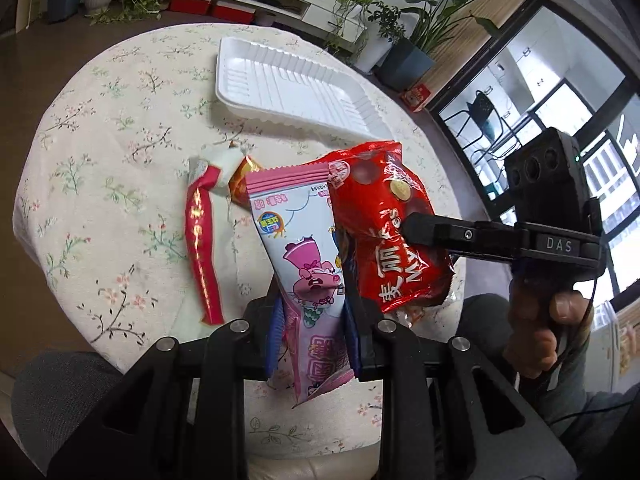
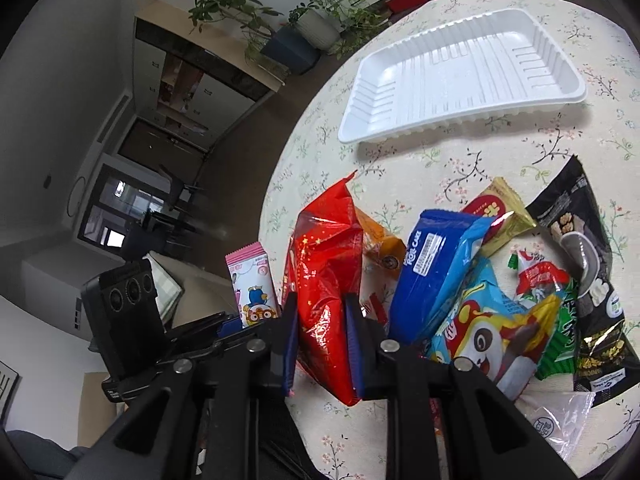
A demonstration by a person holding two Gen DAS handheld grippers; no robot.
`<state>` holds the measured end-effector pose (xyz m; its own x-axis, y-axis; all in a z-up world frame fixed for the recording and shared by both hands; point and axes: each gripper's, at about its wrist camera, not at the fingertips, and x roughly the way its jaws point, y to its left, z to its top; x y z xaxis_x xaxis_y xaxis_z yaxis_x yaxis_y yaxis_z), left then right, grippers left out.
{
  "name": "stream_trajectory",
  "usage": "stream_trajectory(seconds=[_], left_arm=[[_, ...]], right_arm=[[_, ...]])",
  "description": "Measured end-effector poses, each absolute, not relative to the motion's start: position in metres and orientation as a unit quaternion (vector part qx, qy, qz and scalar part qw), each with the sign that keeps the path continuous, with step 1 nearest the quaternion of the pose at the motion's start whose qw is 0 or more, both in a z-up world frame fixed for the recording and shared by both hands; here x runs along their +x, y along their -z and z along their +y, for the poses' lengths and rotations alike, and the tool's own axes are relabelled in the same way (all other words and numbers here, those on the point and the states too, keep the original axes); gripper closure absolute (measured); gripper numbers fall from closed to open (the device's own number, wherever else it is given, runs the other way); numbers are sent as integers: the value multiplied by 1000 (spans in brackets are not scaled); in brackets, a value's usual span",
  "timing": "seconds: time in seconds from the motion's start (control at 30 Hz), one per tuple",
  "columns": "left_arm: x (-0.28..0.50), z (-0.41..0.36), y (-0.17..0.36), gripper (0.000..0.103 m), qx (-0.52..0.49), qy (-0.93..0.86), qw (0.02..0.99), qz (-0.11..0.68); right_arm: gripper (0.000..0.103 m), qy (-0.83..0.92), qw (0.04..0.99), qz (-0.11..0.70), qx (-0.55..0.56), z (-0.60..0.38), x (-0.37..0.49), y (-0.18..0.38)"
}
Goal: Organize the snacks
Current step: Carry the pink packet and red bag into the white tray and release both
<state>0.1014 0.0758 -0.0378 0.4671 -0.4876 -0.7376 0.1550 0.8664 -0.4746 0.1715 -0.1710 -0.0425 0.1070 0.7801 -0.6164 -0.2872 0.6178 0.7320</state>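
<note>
2 snack packets pinched and lifted above a floral tablecloth (image 1: 100, 152).

Clamped in the left gripper (image 1: 314, 320): a pink piglet-print packet (image 1: 296, 248), held upright above the table. Clenched in the right gripper (image 2: 322, 340): a red Mylikes bag (image 2: 324, 264), just beside the pink packet and overlapping its edge in the left wrist view. Behind them, resting on the cloth: a red-and-white wrapper (image 1: 202, 240) and an orange sachet (image 1: 242, 178). Crowded to the right: a blue roll-cake pack (image 2: 434, 268), a gold packet (image 2: 500, 216), a cartoon-panda bag (image 2: 492, 328), a green-and-red packet (image 2: 546, 284), a black pouch (image 2: 580, 248). Farther back, apart from the pile: a white ribbed plastic tray (image 2: 400, 120).
</note>
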Motion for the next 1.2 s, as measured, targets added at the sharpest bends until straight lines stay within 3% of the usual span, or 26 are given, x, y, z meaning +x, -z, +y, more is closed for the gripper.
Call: stream_trajectory(seconds=[0.47, 0.8, 1.2], left_arm=[[190, 75, 1, 79, -172, 243, 836, 461], [292, 76, -37, 79, -116, 228, 849, 462], [392, 53, 23, 79, -116, 212, 811, 533]], right_arm=[[80, -346, 728, 515, 294, -233, 205, 26], [80, -282, 762, 494, 308, -282, 299, 15], [80, -270, 744, 548, 269, -244, 405, 62]])
